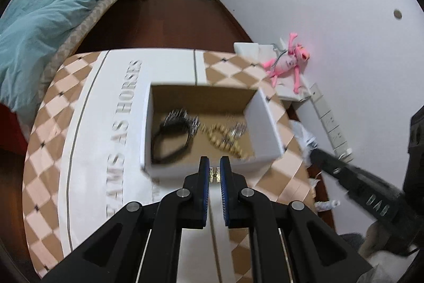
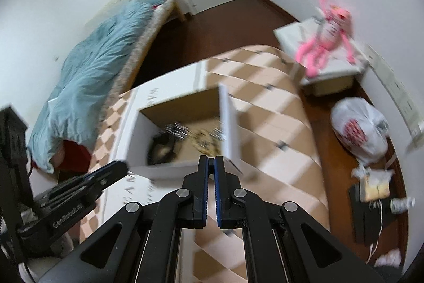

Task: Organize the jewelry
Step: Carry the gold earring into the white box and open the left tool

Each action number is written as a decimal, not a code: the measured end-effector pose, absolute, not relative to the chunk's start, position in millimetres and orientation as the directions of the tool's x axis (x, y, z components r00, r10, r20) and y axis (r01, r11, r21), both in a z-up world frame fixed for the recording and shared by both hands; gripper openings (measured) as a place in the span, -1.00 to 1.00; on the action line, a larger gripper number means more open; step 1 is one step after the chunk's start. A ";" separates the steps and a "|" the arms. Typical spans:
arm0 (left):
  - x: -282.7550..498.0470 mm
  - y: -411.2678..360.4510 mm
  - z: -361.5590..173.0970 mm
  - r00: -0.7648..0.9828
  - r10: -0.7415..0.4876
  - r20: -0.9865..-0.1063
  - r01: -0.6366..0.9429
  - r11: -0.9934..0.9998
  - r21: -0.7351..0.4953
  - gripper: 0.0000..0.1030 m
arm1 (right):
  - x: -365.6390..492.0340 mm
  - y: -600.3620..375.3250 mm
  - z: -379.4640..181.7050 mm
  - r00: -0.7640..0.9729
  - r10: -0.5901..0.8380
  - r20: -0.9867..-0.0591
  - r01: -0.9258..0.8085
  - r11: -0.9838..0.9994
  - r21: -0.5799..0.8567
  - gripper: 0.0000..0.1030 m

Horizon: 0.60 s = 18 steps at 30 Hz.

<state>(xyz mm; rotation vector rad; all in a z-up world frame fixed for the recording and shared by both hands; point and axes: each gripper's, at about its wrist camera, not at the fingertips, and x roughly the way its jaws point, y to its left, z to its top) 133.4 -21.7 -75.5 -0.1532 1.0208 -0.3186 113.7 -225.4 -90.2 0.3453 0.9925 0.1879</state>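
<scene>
A white cardboard box (image 1: 261,123) with a brown inside stands on the checkered table. In it lie a black hair band with silver studs (image 1: 172,134) and a gold bead chain (image 1: 222,141). My left gripper (image 1: 214,171) is shut on a small gold and silver jewelry piece (image 1: 214,174), just in front of the box's near wall. My right gripper (image 2: 211,166) is shut with nothing seen between its pads, close to the box's (image 2: 229,123) near right corner. The band (image 2: 161,146) and chain (image 2: 204,141) show blurred there. The other gripper shows at the side of each view.
The table cloth (image 1: 87,123) has tan and pink diamonds and a white band with lettering. A pink plush toy (image 1: 287,61) lies on a white stand by the wall. A tied white plastic bag (image 2: 360,131) sits on the floor. A bed with a blue quilt (image 1: 45,15) stands left.
</scene>
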 end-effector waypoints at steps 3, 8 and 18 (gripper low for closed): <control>159.1 -18.0 -74.0 0.458 -0.347 -0.818 0.188 0.937 -0.293 -0.89 | 144.5 -209.2 -86.1 0.507 0.320 -0.801 -0.036 0.936 0.351 -0.92; 204.6 -18.1 -88.3 0.388 -0.347 -0.854 0.185 0.937 -0.297 -0.89 | 192.5 -194.6 -104.4 0.392 0.316 -0.864 -0.056 0.946 0.321 -0.92; 236.8 -21.7 -103.5 0.324 -0.247 -0.913 0.139 0.967 -0.212 -0.68 | 228.3 -195.6 -120.2 0.280 0.248 -0.927 -0.031 0.968 0.250 -0.82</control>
